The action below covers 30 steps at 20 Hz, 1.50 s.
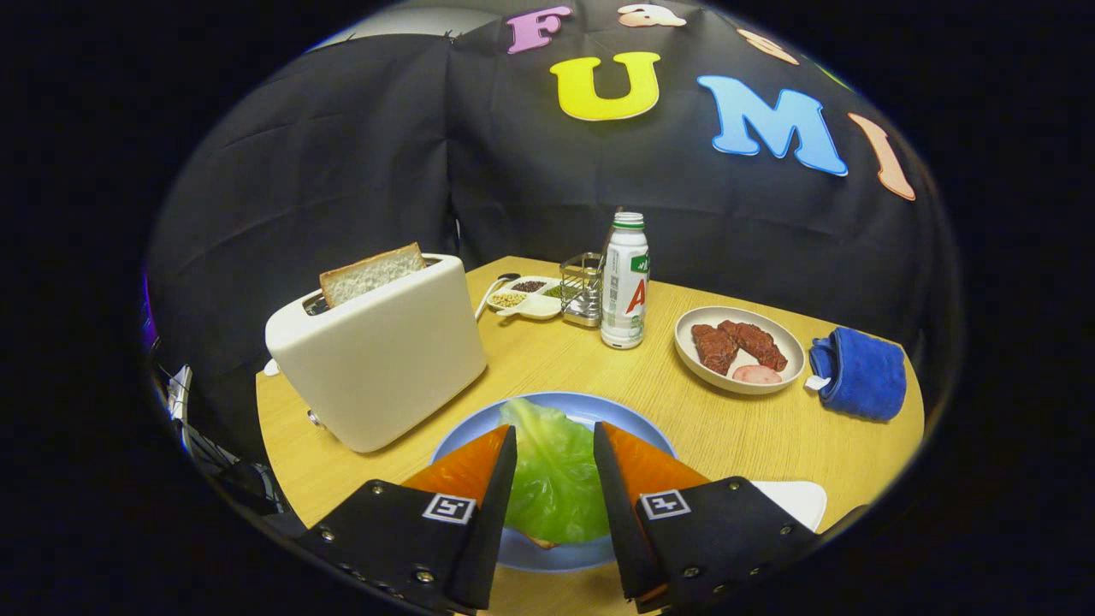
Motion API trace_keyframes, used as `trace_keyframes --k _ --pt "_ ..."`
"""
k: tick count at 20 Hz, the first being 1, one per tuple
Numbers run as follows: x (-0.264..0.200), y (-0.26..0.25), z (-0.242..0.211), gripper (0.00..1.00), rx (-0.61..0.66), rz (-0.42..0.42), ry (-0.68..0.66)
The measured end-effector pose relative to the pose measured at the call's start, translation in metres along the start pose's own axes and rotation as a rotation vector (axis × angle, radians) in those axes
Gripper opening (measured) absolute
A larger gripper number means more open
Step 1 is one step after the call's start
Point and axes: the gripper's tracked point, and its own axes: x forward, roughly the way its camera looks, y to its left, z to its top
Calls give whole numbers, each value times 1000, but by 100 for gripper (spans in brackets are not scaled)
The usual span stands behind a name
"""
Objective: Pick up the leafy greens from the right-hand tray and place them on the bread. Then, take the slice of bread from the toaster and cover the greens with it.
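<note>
Claw (pixel 554 445): the 2 fingers stand apart, with a gap between the tips. It hangs above the blue plate (pixel 637 425) and grips nothing.

Leafy greens (pixel 552 479): 1 pale green leaf lies on the plate, seen through the gap between the fingers. Whether the fingers touch it, cannot tell. A brown crust corner of bread (pixel 537 541) pokes out from under the near edge of the leaf; the rest of that slice is covered.

Toaster (pixel 381 355): cream body, standing on the wooden worktop (pixel 547 364) just beyond the finger on the toaster's side, near the plate rim. 1 slice of bread (pixel 370 274) stands upright in its slot, top half clear of the body.

Beyond the plate: white bottle (pixel 624 282) with a green cap, upright; beside it a small wire rack (pixel 582 287) and a divided dish of seeds (pixel 522 297).

Past the other finger: round dish of meat pieces (pixel 738 349), then a folded blue cloth (pixel 860 372) near the worktop edge. A white tray corner (pixel 800 500) shows just behind that finger.
</note>
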Motion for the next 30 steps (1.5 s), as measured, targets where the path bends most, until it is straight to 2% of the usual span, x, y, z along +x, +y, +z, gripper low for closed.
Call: trace_keyframes --k 8,15,18,21,25,30 --pt "-16 57 28 56 36 -22 -191" --pt "-15 107 76 55 95 -137 -300" --pt "-4 150 90 55 113 -93 -297" --pt "7 181 104 55 73 -77 -308" --pt "23 201 110 55 44 -129 -313" --pt "54 199 109 55 17 -236 -276"
